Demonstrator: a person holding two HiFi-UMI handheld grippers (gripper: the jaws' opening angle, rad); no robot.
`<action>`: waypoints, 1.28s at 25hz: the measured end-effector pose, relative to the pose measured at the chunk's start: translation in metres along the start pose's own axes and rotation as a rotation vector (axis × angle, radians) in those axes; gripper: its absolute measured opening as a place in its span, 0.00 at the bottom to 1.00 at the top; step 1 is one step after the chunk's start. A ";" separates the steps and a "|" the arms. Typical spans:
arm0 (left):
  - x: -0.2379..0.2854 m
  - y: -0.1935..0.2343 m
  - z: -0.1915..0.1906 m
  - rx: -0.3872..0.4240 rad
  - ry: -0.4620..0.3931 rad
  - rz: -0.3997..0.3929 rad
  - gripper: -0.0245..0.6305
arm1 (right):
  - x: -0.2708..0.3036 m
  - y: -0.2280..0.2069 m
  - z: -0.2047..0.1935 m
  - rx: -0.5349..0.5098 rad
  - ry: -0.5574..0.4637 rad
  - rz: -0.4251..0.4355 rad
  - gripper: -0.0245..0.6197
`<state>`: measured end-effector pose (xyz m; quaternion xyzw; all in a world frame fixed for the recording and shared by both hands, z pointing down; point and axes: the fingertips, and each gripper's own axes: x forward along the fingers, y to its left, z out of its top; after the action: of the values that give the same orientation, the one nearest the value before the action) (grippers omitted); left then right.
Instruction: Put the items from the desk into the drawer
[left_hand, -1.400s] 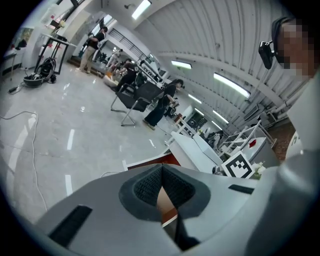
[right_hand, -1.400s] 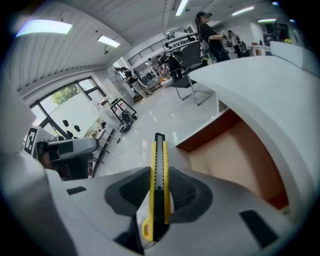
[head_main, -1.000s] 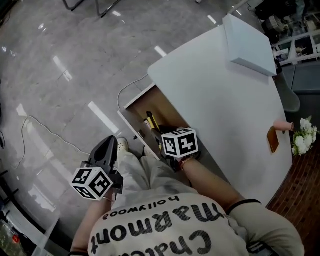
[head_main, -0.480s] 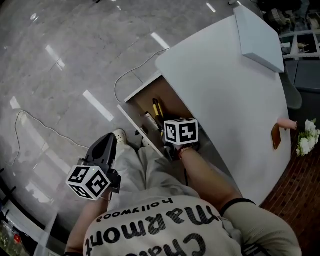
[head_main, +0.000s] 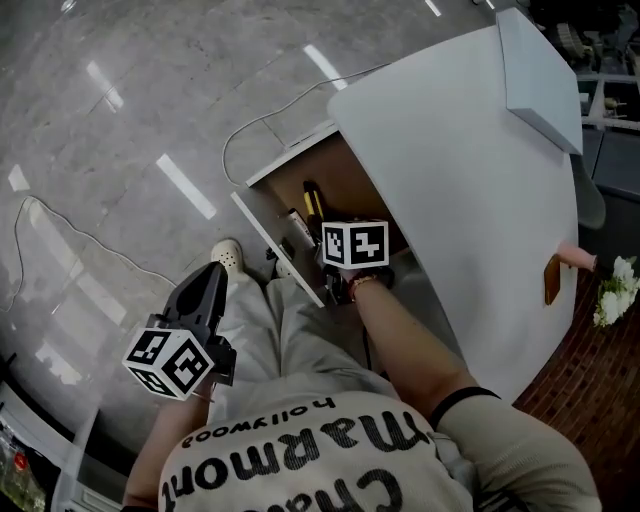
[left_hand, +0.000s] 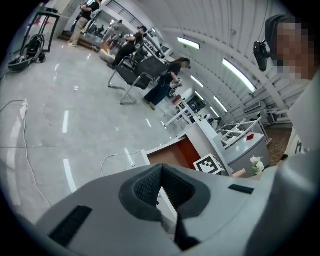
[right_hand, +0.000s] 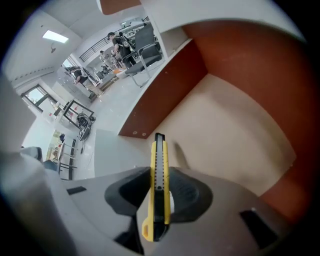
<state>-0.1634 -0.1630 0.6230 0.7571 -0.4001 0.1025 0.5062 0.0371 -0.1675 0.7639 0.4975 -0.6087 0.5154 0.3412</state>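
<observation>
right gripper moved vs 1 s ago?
Yes. Judged against the drawer front, the right gripper has sunk further into the open drawer, with the utility knife clamped in it.

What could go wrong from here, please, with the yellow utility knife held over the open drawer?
1. The right gripper holds the utility knife edge-up, with much of it jutting past the fingers, so it may swivel or drop tip first on release.
2. The drawer already holds other items; the knife could land on them instead of on the bare floor.
3. The gripper is close to the front panel and might knock it.
</observation>
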 end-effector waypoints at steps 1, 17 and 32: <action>0.001 0.001 -0.002 -0.003 0.005 0.000 0.04 | 0.004 -0.002 -0.002 -0.001 0.010 -0.007 0.22; 0.009 0.019 -0.020 -0.037 0.045 0.017 0.04 | 0.035 -0.015 -0.020 -0.020 0.088 -0.043 0.22; 0.011 0.030 -0.026 -0.069 0.031 0.046 0.04 | 0.056 -0.022 -0.022 -0.100 0.138 -0.071 0.22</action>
<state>-0.1707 -0.1512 0.6617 0.7280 -0.4128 0.1118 0.5358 0.0405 -0.1599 0.8275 0.4645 -0.5908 0.5048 0.4247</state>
